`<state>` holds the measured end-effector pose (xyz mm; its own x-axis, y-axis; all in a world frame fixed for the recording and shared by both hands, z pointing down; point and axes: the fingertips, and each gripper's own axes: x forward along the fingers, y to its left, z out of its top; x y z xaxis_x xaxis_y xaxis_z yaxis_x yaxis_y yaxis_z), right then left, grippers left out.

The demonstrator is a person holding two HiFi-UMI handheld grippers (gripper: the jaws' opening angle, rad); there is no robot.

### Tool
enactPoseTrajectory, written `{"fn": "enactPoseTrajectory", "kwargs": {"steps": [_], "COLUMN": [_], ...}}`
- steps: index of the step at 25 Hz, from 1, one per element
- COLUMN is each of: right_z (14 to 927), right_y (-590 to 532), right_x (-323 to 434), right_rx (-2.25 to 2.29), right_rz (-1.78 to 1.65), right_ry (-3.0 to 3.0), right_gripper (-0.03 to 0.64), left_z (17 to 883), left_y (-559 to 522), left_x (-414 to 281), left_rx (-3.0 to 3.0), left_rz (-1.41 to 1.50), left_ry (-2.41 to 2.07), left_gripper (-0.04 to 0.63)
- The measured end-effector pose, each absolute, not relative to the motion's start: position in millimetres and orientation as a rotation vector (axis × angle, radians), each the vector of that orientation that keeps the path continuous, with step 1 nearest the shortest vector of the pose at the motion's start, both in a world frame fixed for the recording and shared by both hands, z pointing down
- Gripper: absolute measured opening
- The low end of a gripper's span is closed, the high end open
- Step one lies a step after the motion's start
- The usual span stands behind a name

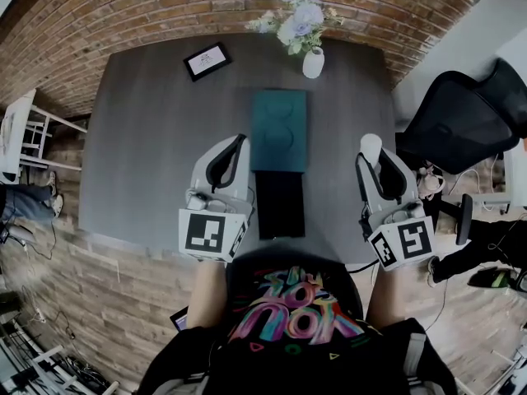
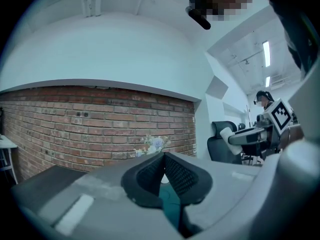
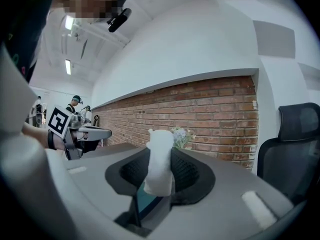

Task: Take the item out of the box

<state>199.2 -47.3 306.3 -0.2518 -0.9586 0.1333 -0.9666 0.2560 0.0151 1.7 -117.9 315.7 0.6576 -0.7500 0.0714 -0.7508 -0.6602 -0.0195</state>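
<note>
An open box lies on the dark table: its black base (image 1: 280,204) sits at the near edge, and its teal lid (image 1: 280,130) lies just beyond. My right gripper (image 1: 372,159) is right of the box, raised off the table, and is shut on a small white soft item (image 1: 370,146). In the right gripper view, that white item (image 3: 160,164) stands upright, pinched between the black pads (image 3: 187,171). My left gripper (image 1: 239,142) hangs left of the box base. Its jaws are shut with nothing between them, and the tips meet in the left gripper view (image 2: 164,156).
A white vase of flowers (image 1: 311,56) and a small framed card (image 1: 206,60) stand at the table's far side. A black office chair (image 1: 461,113) is beyond the right edge. A brick wall curves behind the table (image 1: 148,138). The person's torso is at the near edge.
</note>
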Motion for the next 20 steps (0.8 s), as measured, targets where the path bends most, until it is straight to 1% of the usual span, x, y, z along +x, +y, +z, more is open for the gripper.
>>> {"fn": "enactPoseTrajectory", "kwargs": {"steps": [20], "right_z": [307.8], "right_y": [-49.5], "right_x": [183.7], "right_rx": [1.789], "right_rz": [0.081], "right_ry": [-2.408], "right_gripper": [0.126], "left_z": [314.3], "left_y": [-115.4], "left_x": [-10.0], "left_rx": [2.843], "left_rz": [0.116], "left_ry": [-1.307], "left_gripper": [0.000]}}
